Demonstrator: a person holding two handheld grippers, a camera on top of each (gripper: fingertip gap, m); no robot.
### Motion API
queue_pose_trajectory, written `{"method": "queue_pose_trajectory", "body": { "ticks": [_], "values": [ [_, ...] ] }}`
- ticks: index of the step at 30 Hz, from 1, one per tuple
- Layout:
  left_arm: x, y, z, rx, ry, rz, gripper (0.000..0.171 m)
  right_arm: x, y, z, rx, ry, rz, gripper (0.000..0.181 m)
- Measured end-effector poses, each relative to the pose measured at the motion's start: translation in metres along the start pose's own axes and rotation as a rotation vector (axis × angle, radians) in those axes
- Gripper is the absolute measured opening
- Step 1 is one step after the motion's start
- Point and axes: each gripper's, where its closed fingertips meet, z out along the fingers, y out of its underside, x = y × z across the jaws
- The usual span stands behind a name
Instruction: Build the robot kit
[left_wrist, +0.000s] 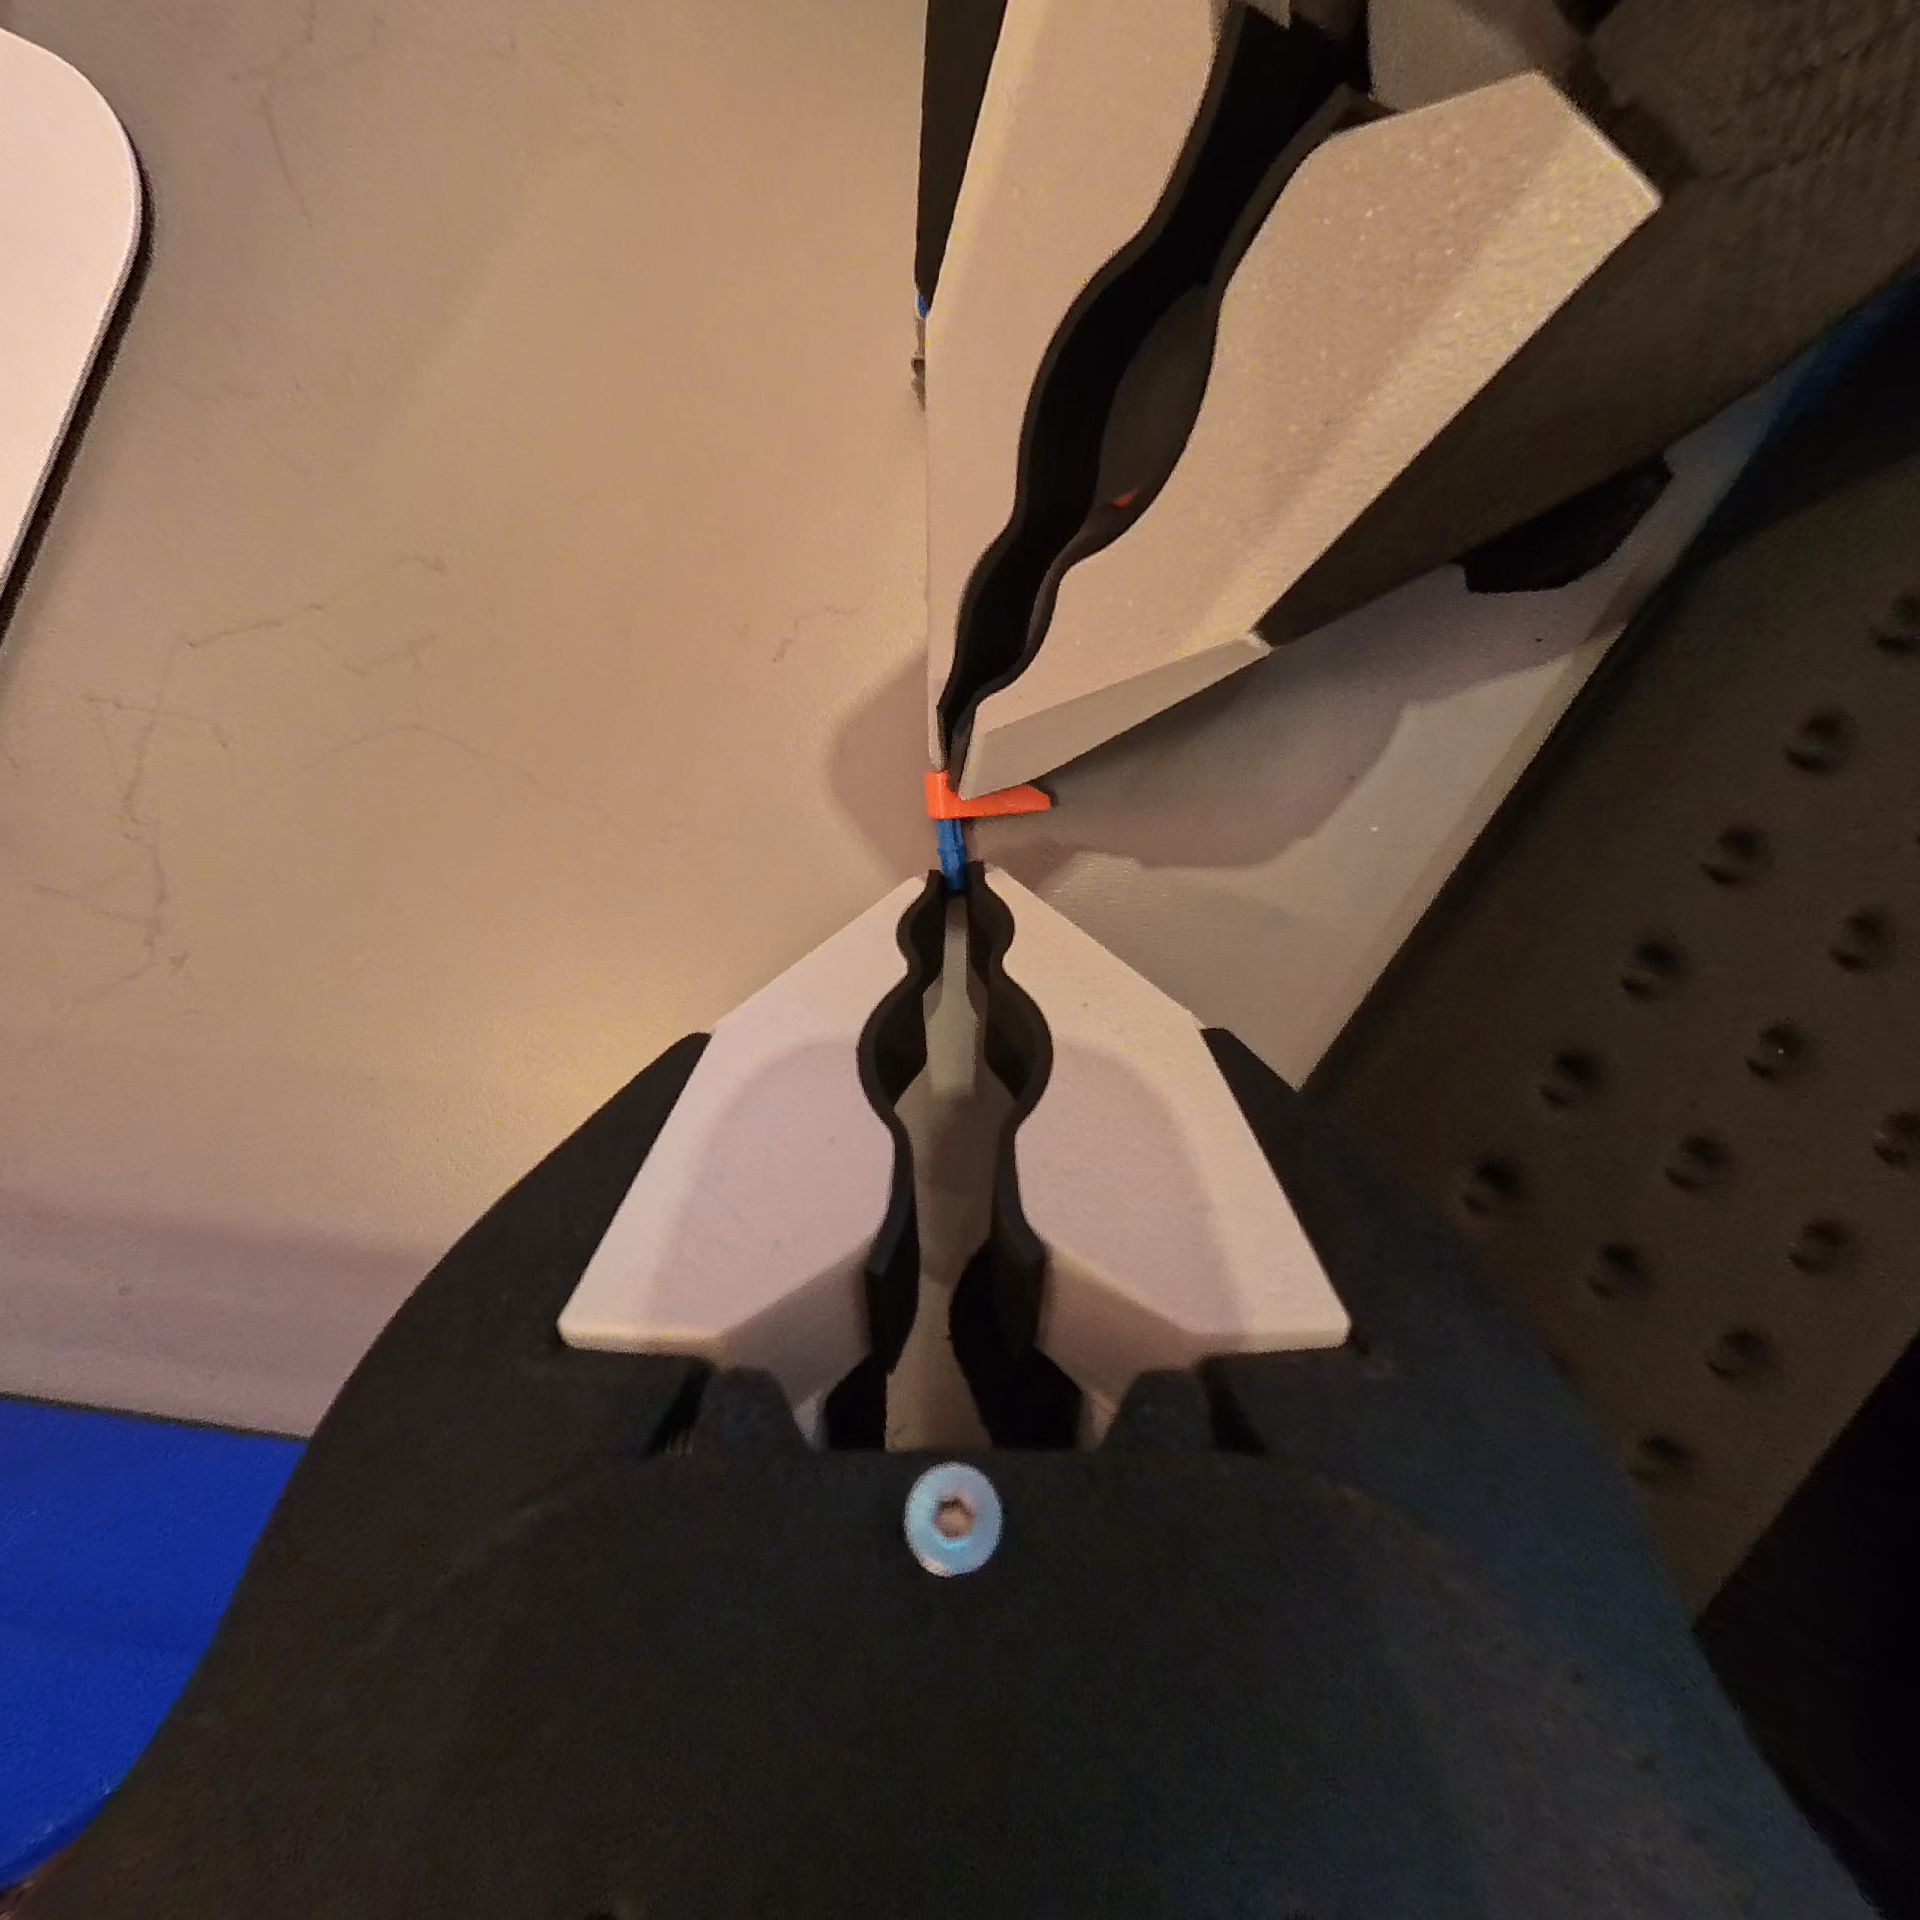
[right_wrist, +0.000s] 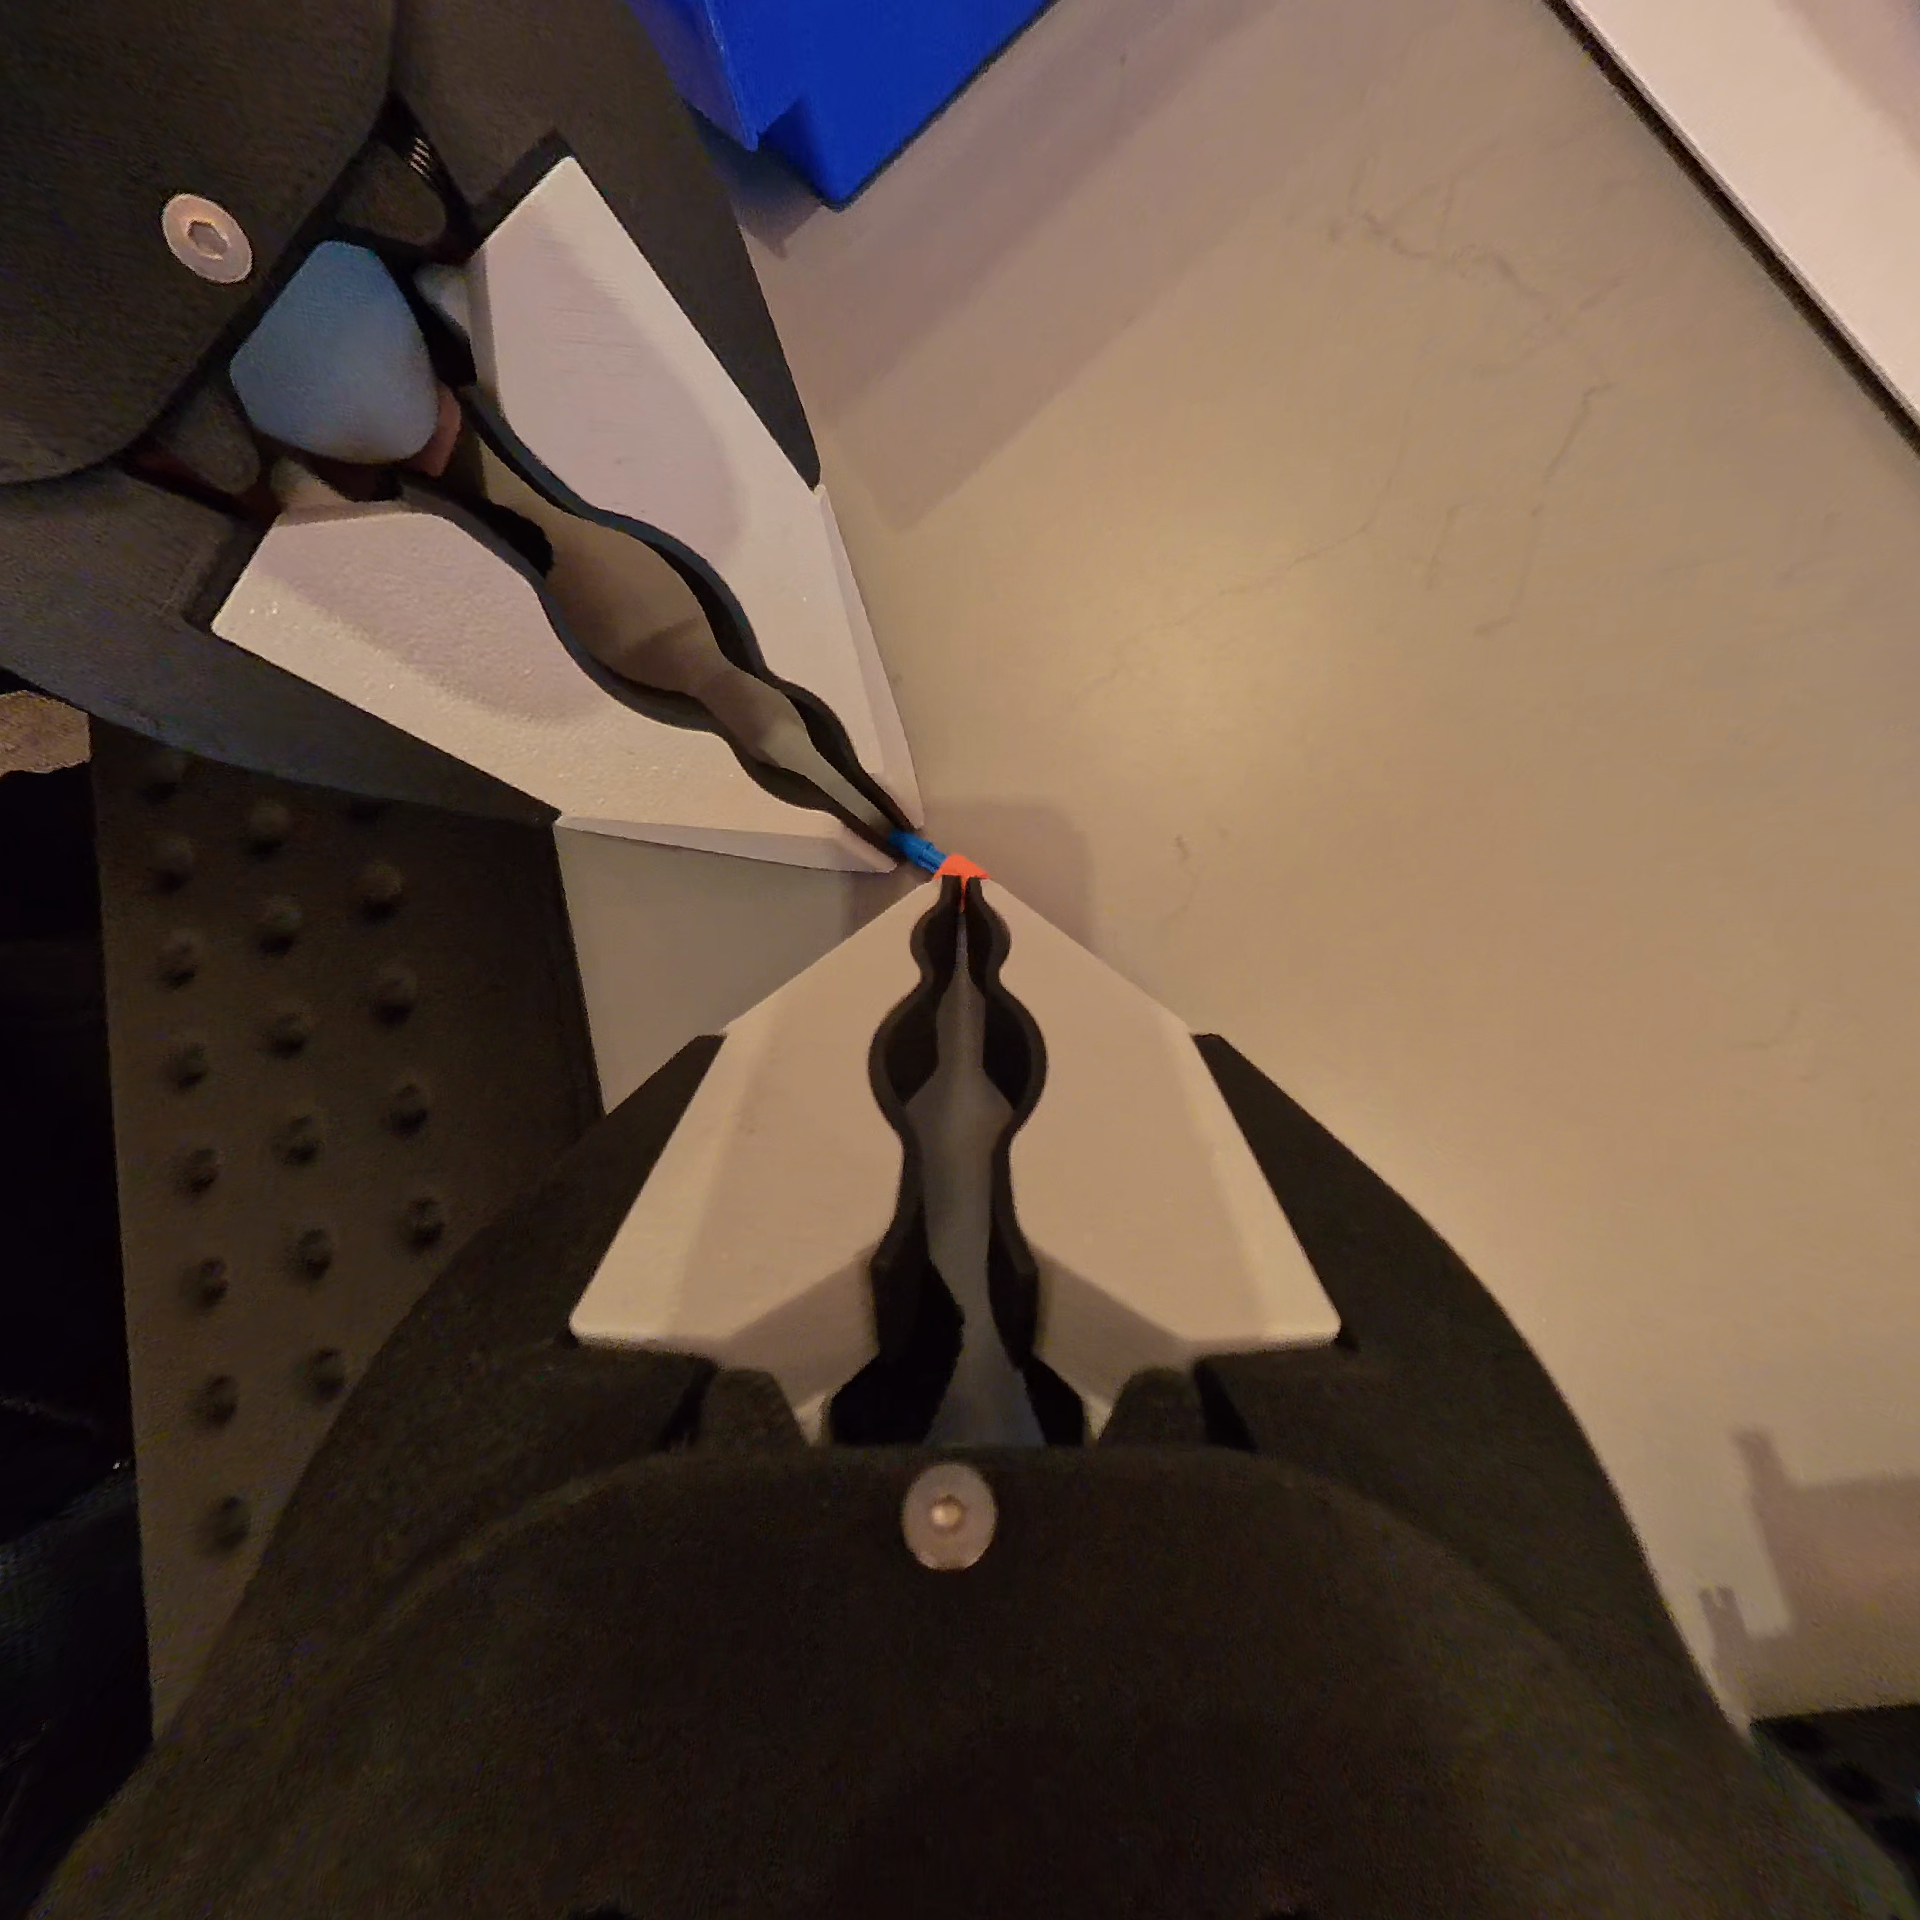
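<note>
Spanning pale veined tabletop (left_wrist: 468, 623)

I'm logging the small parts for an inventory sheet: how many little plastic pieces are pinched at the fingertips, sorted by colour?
Orange piece: 1, in the right hand-held gripper.
Blue piece: 1, in the left hand-held gripper.
Total: 2, meeting tip to tip above the pale table.
</note>
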Motion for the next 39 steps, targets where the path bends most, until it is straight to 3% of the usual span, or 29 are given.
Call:
{"method": "queue_pose_trajectory", "body": {
  "ticks": [21, 23, 25, 28, 32, 33, 37, 39],
  "values": [
    [-0.001, 0.001, -0.001, 0.089, 0.077, 0.061, 0.001, -0.009, 0.002, 0.005, -0.025, -0.114, -0.009, 0.000],
    [-0.003, 0.000, -0.001, 0.100, 0.073, 0.058, 0.002, -0.018, 0.005, 0.008, -0.044, -0.159, -0.022, 0.000],
    [-0.002, -0.008, 0.004, 0.136, 0.067, 0.057, 0.001, -0.053, 0.003, 0.019, -0.054, -0.275, -0.058, 0.000],
    [-0.013, -0.002, 0.000, 0.083, 0.055, 0.063, 0.002, -0.048, 0.002, 0.016, -0.067, -0.202, -0.114, 0.000],
    [-0.012, -0.006, -0.007, 0.119, 0.096, 0.050, 0.002, -0.024, 0.000, -0.015, -0.017, -0.082, -0.109, 0.000],
    [-0.012, -0.007, -0.008, 0.133, 0.103, 0.055, 0.002, -0.017, 0.002, -0.022, 0.001, -0.041, -0.109, 0.007],
    [0.000, -0.019, -0.015, 0.185, 0.192, 0.024, 0.002, 0.001, -0.001, -0.056, 0.114, 0.074, -0.126, 0.015],
    [0.018, -0.029, -0.019, 0.209, 0.301, 0.018, 0.002, -0.004, -0.001, -0.073, 0.165, 0.077, -0.176, 0.017]
  ]
}}
